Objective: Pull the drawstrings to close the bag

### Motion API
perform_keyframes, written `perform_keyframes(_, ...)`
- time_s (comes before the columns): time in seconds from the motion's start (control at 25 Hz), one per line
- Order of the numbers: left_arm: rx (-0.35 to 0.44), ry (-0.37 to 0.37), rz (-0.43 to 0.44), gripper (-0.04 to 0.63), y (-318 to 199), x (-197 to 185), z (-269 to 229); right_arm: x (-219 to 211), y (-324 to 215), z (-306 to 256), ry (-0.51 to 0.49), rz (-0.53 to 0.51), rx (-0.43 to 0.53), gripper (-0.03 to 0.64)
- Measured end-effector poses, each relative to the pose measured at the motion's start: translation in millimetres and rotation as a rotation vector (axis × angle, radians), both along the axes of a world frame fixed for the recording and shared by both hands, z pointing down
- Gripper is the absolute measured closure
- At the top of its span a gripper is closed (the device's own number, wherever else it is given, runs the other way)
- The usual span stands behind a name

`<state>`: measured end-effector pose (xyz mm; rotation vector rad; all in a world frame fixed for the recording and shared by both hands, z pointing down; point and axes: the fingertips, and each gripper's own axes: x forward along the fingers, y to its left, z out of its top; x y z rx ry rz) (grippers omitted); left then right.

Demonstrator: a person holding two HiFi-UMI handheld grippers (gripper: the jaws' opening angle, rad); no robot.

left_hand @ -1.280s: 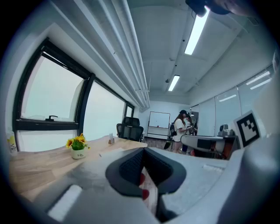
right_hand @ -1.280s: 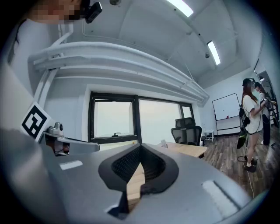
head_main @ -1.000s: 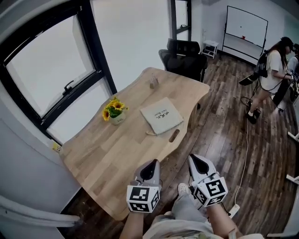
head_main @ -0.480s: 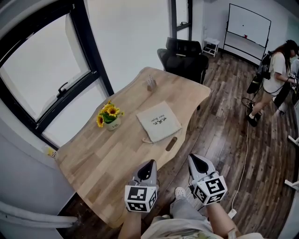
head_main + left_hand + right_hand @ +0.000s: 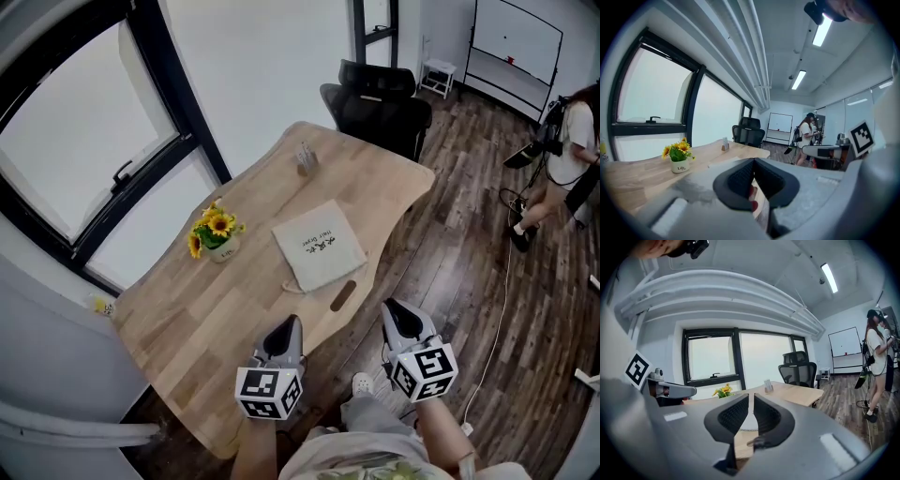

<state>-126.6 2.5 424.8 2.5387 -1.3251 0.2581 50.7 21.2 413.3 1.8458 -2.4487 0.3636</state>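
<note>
The left tool (image 5: 753, 164) is seen with its jaws closed together and nothing gripped between them. Beyond it, at the left, a pot of sunflowers (image 5: 678, 157) is stood on the tabletop (image 5: 633, 171). A black chair (image 5: 749, 132) and a person (image 5: 805, 140) are seen far off.

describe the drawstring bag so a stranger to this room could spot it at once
Start at the light wooden table beside the big window. Near its middle, right of the sunflower pot, lies the bag: flat, square, cream cloth with small dark print and a cord looping from its near edge, the only fabric thing there.
</note>
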Motion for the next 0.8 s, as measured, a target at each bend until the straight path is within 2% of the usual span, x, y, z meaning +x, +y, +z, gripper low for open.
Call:
perform_keyframes(0.24, -0.038, -0.067, -0.046, 0.58, -32, 9, 20, 27, -30, 19, 0.003, -0.036, -0.049, 0.577)
perform_keyframes(0.32, -0.05, -0.102, -0.054, 0.545, -44, 11, 27, 38, -41, 25, 0.002, -0.047, -0.063, 0.567)
perform_keyframes(0.44, -0.06, -0.145, -0.086, 0.528, -58, 12, 34, 52, -54, 32, 0.009, -0.071, -0.084, 0.546)
perform_keyframes(0.68, -0.047, -0.183, -0.163, 0.491, -79, 7, 42, 65, -81, 38, 0.049, -0.154, -0.1, 0.485)
perform_keyframes(0.8, -0.06, -0.212, -0.174, 0.482, -81, 6, 49, 71, -86, 44, 0.059, -0.173, -0.113, 0.472)
